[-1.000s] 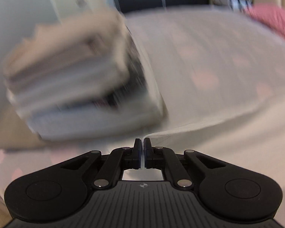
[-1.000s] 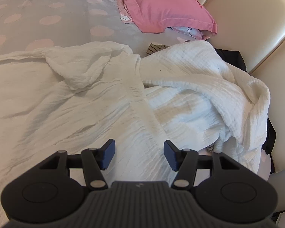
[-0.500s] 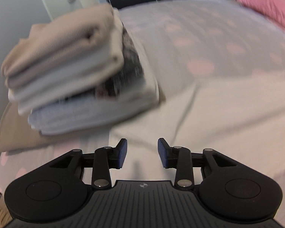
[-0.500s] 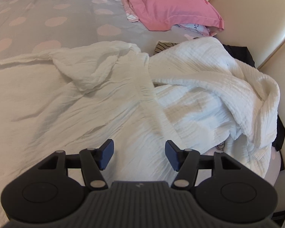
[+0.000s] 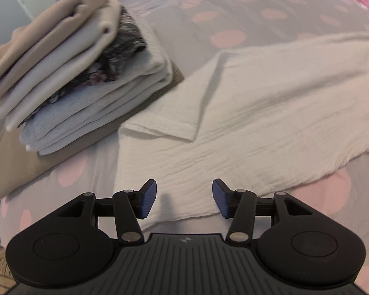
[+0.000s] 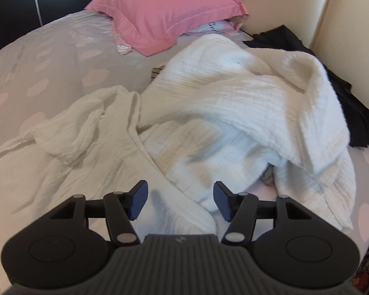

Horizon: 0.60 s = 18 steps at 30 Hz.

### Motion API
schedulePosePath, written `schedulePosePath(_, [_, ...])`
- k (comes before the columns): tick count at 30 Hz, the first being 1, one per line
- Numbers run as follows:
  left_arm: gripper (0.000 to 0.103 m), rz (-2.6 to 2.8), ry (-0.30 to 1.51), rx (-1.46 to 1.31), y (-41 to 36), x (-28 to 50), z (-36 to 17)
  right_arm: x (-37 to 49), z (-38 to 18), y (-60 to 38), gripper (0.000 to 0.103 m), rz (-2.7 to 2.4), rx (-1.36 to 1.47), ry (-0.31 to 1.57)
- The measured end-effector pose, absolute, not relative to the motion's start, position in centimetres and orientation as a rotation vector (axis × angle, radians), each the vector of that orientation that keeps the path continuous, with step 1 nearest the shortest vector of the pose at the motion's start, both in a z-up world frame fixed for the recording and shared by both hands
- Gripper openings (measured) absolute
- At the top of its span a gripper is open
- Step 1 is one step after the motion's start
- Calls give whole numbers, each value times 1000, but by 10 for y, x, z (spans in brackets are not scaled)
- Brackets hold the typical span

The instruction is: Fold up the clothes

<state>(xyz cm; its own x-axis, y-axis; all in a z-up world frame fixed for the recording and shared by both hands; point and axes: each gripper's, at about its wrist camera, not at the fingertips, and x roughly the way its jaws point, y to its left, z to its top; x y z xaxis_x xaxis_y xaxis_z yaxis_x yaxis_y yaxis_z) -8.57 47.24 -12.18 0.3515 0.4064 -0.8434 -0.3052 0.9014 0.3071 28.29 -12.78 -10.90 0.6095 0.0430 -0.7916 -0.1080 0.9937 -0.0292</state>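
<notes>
- Left gripper [image 5: 184, 198] is being held spread wide, nothing gripped, over the near hem of the white garment [image 5: 258, 113].
- Right gripper [image 6: 180, 200] is likewise being held released above the garment's crumpled part.
- Garment, crinkled white gauze, is lying on the dotted bedspread [image 5: 233, 14], long axis running left-right; one end flat with a corner turned over, the other end bunched.
- Folded stack [image 5: 69, 73] is sitting just beside that corner.
- Pink pillow [image 6: 167, 14] is lying furthest back.
</notes>
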Motion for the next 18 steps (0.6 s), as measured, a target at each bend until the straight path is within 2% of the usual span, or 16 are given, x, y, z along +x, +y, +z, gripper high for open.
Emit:
schedulePosePath(4, [51,448,1140,155,467,-81,-132,293,-114,-109,57,177,-116,901])
schedulePosePath(9, [58,447,1148,189,466,-76,-141,308,-136,-95,57,163,-192,962])
schedulePosePath(10, [58,449,1150,181,467,-76,-142,309,-140,-96,48,162,-188,984])
schedulePosePath(11, [56,444,1154,162,469,-74,-142,311,-144,-97,27,161,-185,1006])
schedulePosePath(12, [46,437,1157,141,471,-73,-142,313,-148,-99,25,159,-181,1029])
schedulePosePath(13, [30,423,1158,119,472,-71,-141,310,-147,-99,25,159,-180,1025])
schedulePosePath(14, [22,413,1158,114,472,-69,-141,308,-144,-97,24,149,-204,1013])
schedulePosePath(15, [8,411,1159,119,470,-66,-140,305,-142,-94,24,138,-232,999])
schedulePosePath(16, [1,410,1161,124,467,-64,-140,303,-138,-93,23,111,-254,985])
schedulePosePath(18, [0,404,1164,128,463,-61,-138,302,-130,-95,22,43,-265,952])
